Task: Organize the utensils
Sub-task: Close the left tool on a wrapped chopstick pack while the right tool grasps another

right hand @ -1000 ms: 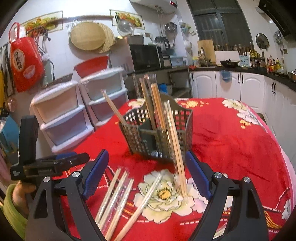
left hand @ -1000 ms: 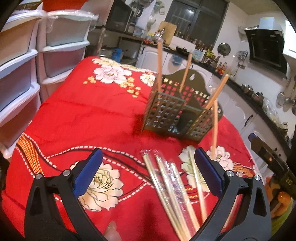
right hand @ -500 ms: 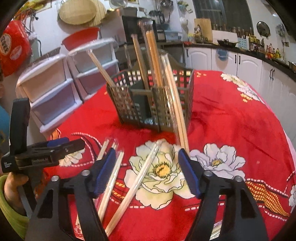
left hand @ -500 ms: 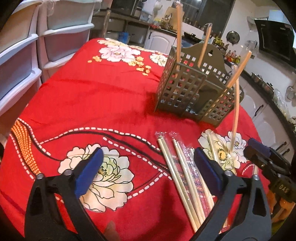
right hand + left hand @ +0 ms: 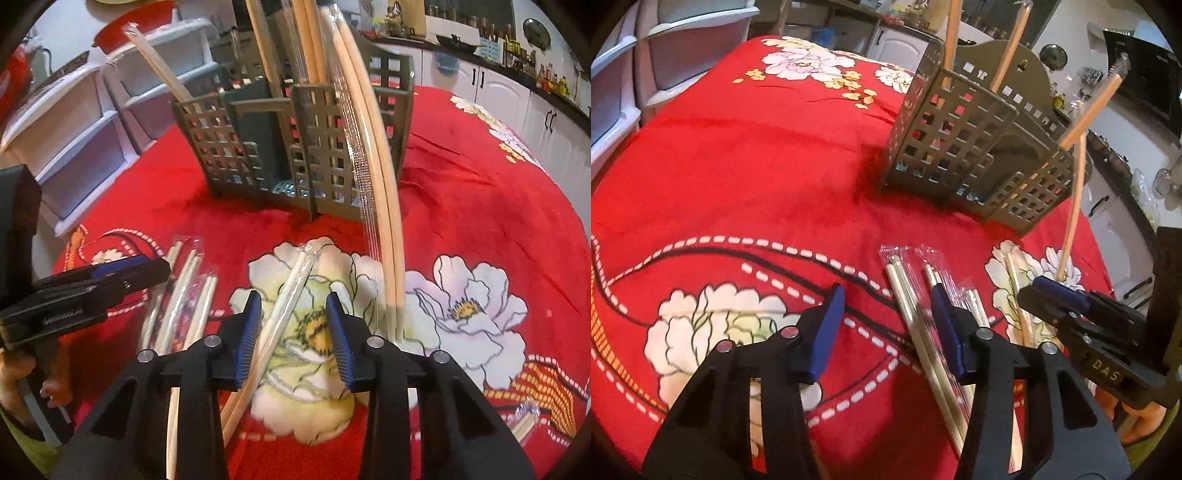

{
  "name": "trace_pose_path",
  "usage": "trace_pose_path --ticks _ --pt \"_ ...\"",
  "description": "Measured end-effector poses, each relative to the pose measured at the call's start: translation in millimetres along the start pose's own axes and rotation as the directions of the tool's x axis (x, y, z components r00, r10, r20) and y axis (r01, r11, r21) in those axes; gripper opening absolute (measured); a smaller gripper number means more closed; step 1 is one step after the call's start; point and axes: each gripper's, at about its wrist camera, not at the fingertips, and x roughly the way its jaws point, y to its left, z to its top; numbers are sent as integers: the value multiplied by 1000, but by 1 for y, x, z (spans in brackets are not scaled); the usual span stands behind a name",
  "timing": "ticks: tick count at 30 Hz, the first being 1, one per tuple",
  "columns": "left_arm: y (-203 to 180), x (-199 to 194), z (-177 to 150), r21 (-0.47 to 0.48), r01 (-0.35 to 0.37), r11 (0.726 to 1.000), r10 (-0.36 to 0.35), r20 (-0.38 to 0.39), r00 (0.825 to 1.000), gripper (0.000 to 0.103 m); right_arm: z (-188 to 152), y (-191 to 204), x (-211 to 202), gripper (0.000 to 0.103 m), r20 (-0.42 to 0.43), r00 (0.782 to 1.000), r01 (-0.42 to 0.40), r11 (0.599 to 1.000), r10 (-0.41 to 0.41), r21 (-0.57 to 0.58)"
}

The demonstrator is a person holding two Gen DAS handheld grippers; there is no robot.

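A grey lattice utensil holder point(image 5: 975, 147) point(image 5: 295, 147) stands on the red flowered tablecloth with several wrapped chopstick pairs upright in it. More wrapped chopstick pairs point(image 5: 923, 325) lie flat on the cloth. My left gripper point(image 5: 886, 325) is open low over the cloth, its right finger over the leftmost pairs. My right gripper point(image 5: 293, 328) is open low around one flat wrapped pair point(image 5: 280, 302) on a white flower. One pair point(image 5: 384, 206) leans against the holder's outside, its foot on the cloth. Each gripper shows in the other's view, the right gripper point(image 5: 1071, 306) and the left gripper point(image 5: 92, 280).
White plastic drawer units point(image 5: 635, 74) point(image 5: 92, 110) stand beside the table. Kitchen counters and white cabinets point(image 5: 535, 110) run behind. Another wrapped pair point(image 5: 524, 424) lies near the table's right edge. A red bowl point(image 5: 129, 26) sits on the drawers.
Both grippers have dropped and moved forward toward the flat chopsticks, and both jaws have narrowed. The right gripper now straddles one flat pair.
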Motion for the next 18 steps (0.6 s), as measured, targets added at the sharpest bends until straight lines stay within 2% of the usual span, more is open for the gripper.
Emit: trace_pose_path --ticks 7,11,15,18 --pt "-1 10 11 5 -17 1000 17 -8 1000 33 14 1 21 32 -36 999 2 1000 -2 16" --pt "-3 15 14 6 -28 1000 28 -5 1000 28 16 5 23 19 -34 999 -16 1000 17 15" --pt "-1 17 16 0 -22 1000 22 2 1000 15 17 2 18 10 -18 997 -74 995 76 59" --pt "3 16 16 -19 -2 1000 2 5 1000 8 17 -1 10 9 14 992 -123 988 122 88"
